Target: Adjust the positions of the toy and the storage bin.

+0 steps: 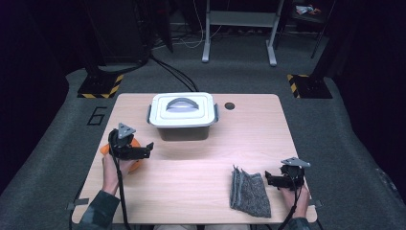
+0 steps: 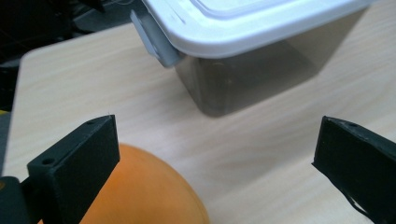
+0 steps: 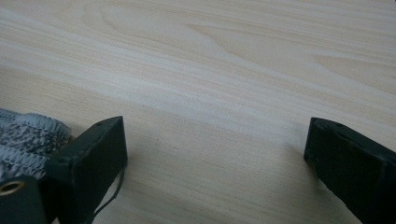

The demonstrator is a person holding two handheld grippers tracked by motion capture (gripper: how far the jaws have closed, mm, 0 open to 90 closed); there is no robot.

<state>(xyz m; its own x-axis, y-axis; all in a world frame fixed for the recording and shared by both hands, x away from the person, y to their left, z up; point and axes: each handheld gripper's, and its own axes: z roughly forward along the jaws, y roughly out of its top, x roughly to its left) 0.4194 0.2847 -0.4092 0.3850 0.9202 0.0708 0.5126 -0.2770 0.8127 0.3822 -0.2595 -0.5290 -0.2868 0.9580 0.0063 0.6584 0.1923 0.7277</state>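
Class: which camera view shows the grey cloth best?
The high view: the whole folded cloth lies on the table beside the right claw. The right gripper view catches just its hemmed edge.

Orange ball (image 1: pixel 136 162) by the tabletop's (image 1: pixel 191 191) left edge, pale wood grain. White-lidded grey box (image 1: pixel 182 115) at the far edge, speckled grey cloth (image 1: pixel 249 192) near the front-right corner.

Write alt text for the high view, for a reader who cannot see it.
A person at a wooden table holds an open left hand-held gripper beside an orange ball. An open right hand-held gripper sits next to a folded grey cloth. A lidded white-topped box stands at the table's far side.
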